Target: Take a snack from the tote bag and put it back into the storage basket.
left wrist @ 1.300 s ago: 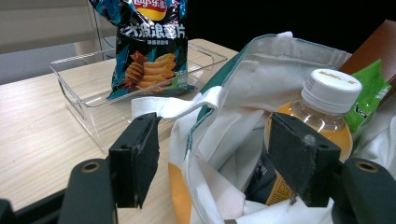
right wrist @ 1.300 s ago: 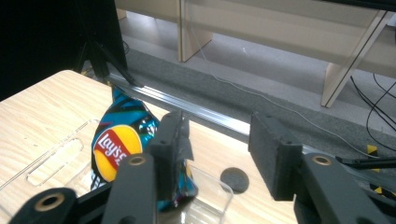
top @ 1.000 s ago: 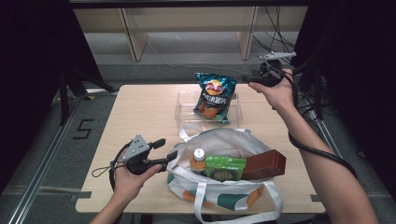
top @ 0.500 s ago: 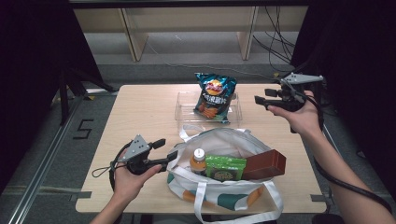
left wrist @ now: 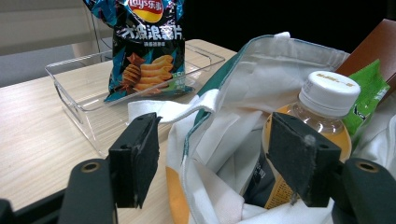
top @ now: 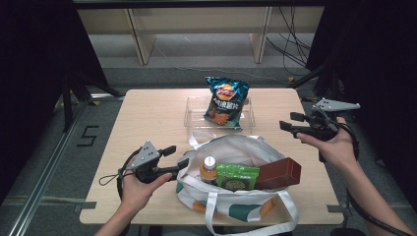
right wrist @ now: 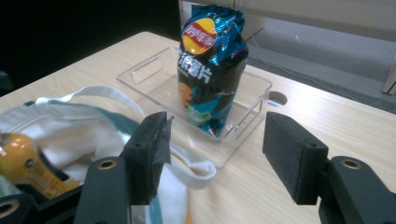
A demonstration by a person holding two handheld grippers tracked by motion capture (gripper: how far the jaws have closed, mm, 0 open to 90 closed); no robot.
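A white and green tote bag (top: 231, 147) lies open at the table's front. In it are an orange drink bottle (top: 209, 169), a green packet (top: 237, 177) and a brown box (top: 278, 173). A blue chips bag (top: 226, 101) stands in a clear tray (top: 248, 118) behind it. My left gripper (top: 177, 157) is open at the tote's left rim; in the left gripper view (left wrist: 217, 158) the cloth edge and the bottle (left wrist: 322, 116) sit between the jaws, unpressed. My right gripper (top: 290, 121) hovers right of the tray; its jaws have just been opening, with nothing between them (right wrist: 217, 140).
The wooden table (top: 147, 118) has bare room at its left and back. A tote strap (right wrist: 187, 161) lies in front of the tray (right wrist: 252, 116). A cable hole (right wrist: 278, 98) is in the tabletop behind the tray. Shelves and cables stand beyond the far edge.
My right hand has moved from beside the chips bag out to the right and slightly down, and its jaws stand wider. The left hand and the tote have not moved.
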